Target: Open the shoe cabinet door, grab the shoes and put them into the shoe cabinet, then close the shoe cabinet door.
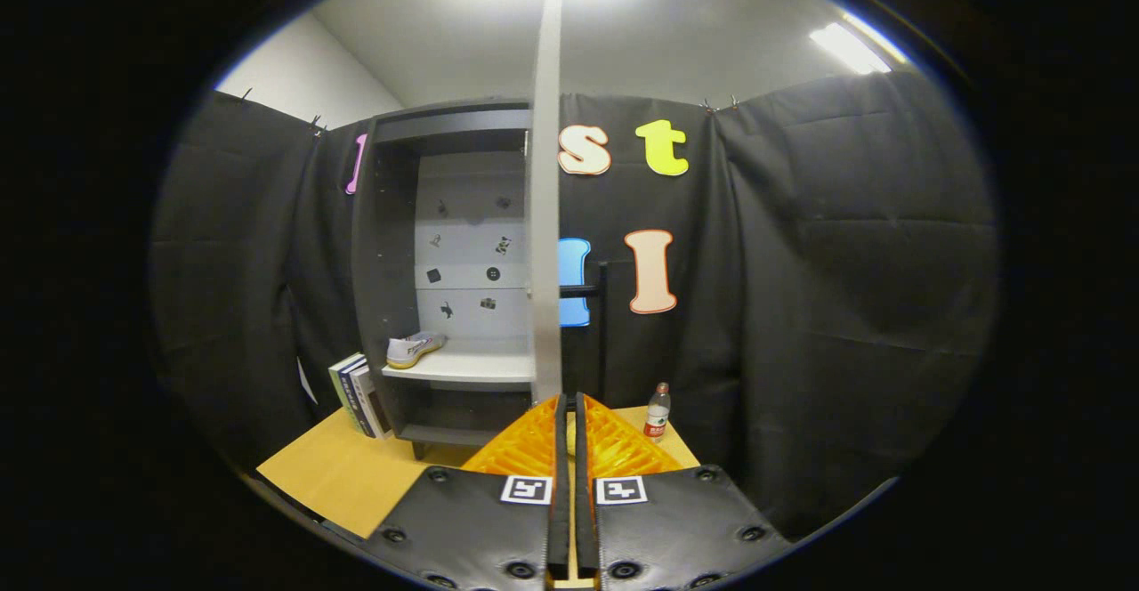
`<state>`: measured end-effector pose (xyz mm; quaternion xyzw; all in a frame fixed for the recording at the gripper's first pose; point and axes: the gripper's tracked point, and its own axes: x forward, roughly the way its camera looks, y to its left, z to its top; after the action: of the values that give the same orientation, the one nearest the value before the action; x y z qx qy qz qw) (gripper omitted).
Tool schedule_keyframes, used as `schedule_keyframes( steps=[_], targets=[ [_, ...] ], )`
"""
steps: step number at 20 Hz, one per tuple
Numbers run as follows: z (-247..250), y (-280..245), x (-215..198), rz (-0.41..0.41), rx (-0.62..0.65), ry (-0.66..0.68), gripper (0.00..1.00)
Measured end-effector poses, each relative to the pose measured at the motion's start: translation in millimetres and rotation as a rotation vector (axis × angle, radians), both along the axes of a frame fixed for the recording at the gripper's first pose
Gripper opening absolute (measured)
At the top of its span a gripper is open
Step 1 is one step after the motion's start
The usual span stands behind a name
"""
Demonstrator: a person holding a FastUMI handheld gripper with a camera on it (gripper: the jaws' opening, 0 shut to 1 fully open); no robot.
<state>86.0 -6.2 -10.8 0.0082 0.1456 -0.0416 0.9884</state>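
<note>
The gripper (569,408) has its two orange fingers (525,449) brought together, with only a thin slit between the black pads and nothing held between them. Straight ahead of the fingertips stands the shoe cabinet door (545,217), swung open and seen edge-on as a tall pale strip rising from just beyond the tips. It cannot be told whether the fingertips touch the door edge. Beyond the fingers and to their left is the shoe cabinet (391,262), a dark grey carcass with a light back panel. One shoe (413,349), pale with a yellowish sole, lies on its side on the light shelf (472,367) inside the cabinet, toward the shelf's left end and well apart from the fingers. A lower compartment sits beneath that shelf. Several books (358,393) lean against the cabinet's left outer wall, resting on the wooden table (338,475). To the right of the fingers, just beyond them, a plastic bottle (658,413) with a red cap stands upright on the table. A dark stand (601,324) rises behind the door edge, right of the fingers.
</note>
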Motion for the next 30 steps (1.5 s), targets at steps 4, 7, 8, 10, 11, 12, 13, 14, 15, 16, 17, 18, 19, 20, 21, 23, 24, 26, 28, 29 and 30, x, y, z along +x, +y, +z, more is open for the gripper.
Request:
schedule_keyframes(
  steps=[4,7,8,10,11,12,13,14,15,16,17,18,19,20,21,23,24,26,28,29,30],
  targets=[
    [-16.6,30.3,-16.9,0.103,0.026,0.094,0.68],
    [-34.6,50.7,-25.4,0.183,0.039,0.164,0.99],
    [-40.4,56.2,-29.4,0.208,0.03,0.187,0.99],
    [-51.8,61.8,-29.9,0.256,0.022,0.225,0.99],
    [-59.0,67.2,-30.6,0.268,0.031,0.244,0.99],
    [-67.9,72.0,-31.0,0.28,0.041,0.269,1.0],
    [-77.5,75.8,-32.2,0.291,0.048,0.298,1.0],
    [-88.1,79.5,-32.9,0.293,0.056,0.339,1.0],
    [-99.1,83.3,-37.2,0.304,0.066,0.388,1.0],
    [-108.5,84.9,-43.5,0.308,0.068,0.435,1.0],
    [-116.4,86.3,-48.8,0.315,0.072,0.486,1.0],
    [-123.7,88.0,-53.0,0.325,0.068,0.522,1.0],
    [-130.5,88.0,-55.9,0.336,0.059,0.557,0.99],
    [-137.7,86.1,-60.9,0.348,0.044,0.594,0.99],
    [-145.5,83.0,-62.4,0.356,0.024,0.628,0.99],
    [-163.1,80.6,-63.2,0.37,-0.006,0.687,0.99],
    [-168.3,79.6,-63.4,0.369,-0.008,0.715,0.99],
    [-178.6,81.5,-63.8,0.353,-0.001,0.769,0.99],
    [-190.9,79.5,-64.7,0.333,-0.011,0.821,0.99],
    [-195.5,75.6,-66.7,0.318,-0.025,0.85,0.99],
    [-198.2,74.0,-67.1,0.304,-0.032,0.873,0.99]
  ],
)
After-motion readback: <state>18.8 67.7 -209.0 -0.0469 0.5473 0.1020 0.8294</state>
